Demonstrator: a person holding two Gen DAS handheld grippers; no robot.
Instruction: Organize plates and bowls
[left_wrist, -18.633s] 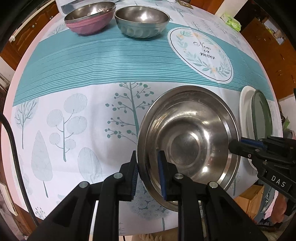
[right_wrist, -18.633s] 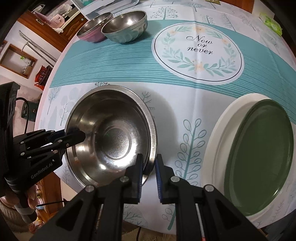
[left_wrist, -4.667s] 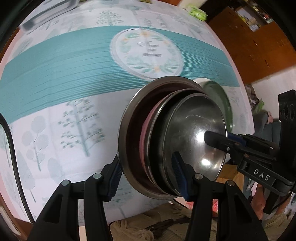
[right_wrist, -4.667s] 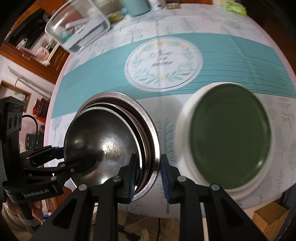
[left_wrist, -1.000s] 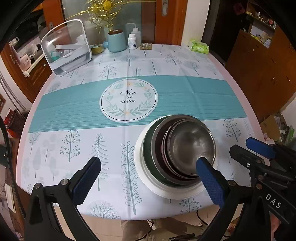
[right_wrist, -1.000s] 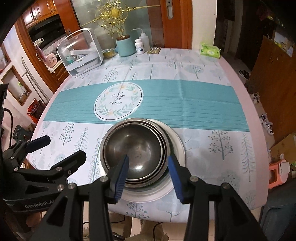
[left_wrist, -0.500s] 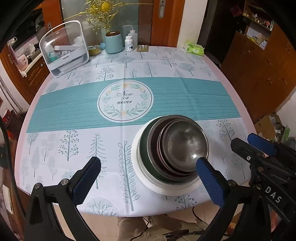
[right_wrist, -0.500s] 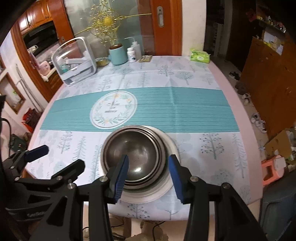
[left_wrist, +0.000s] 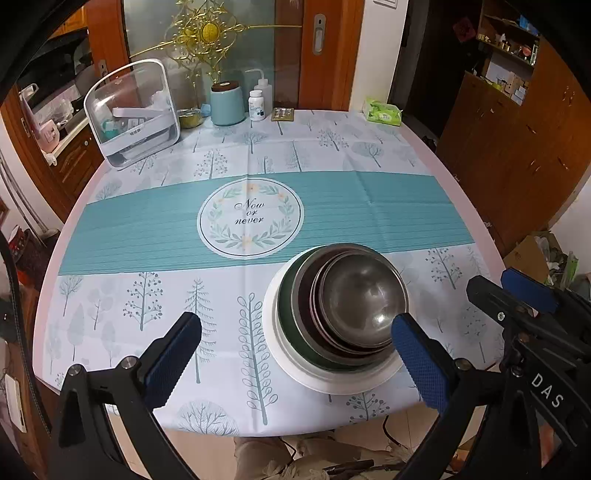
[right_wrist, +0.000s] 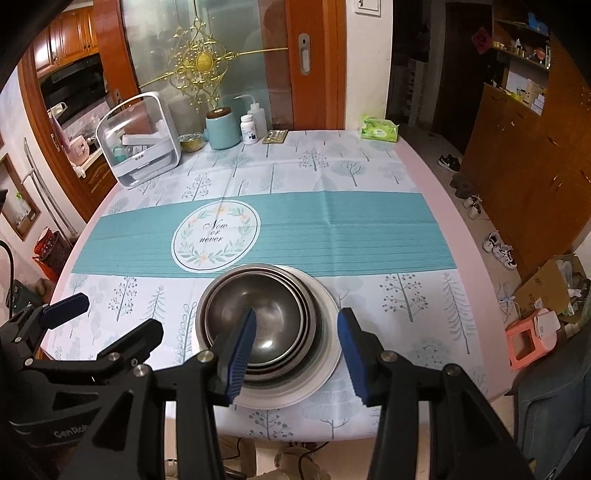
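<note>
1 table: the table (left_wrist: 458, 184), largest thing in view, wears a teal-banded cloth printed with trees; the task's stack sits near its front edge, on the person's side.
White plate: the white plate (left_wrist: 280, 354) is the base of the stack and lies flat on the cloth.
Green plate: the green plate (left_wrist: 286, 325) shows only as a dark crescent under the bowls.
Bowls: the steel bowls (right_wrist: 266, 306) are nested, at least 3 rims visible; a pink one may sit among them, but the rims are too dim to be sure.
Left gripper: the left gripper (left_wrist: 295, 347) hangs above the cloth, jaws spread wide, nothing between the pads.
Right gripper: the right gripper (right_wrist: 297, 343) hovers over the stack, jaws parted, gripping nothing.
Look of the stack: it reads as tidy, widest at the bottom, bowls a little off-centre on the plates.
Risk 1: the stack stands close to the table's front edge, so a knock from either gripper could slide it toward the drop.
Risk 2: smooth steel on smooth steel could shift or clatter if a finger clips a rim.
</note>
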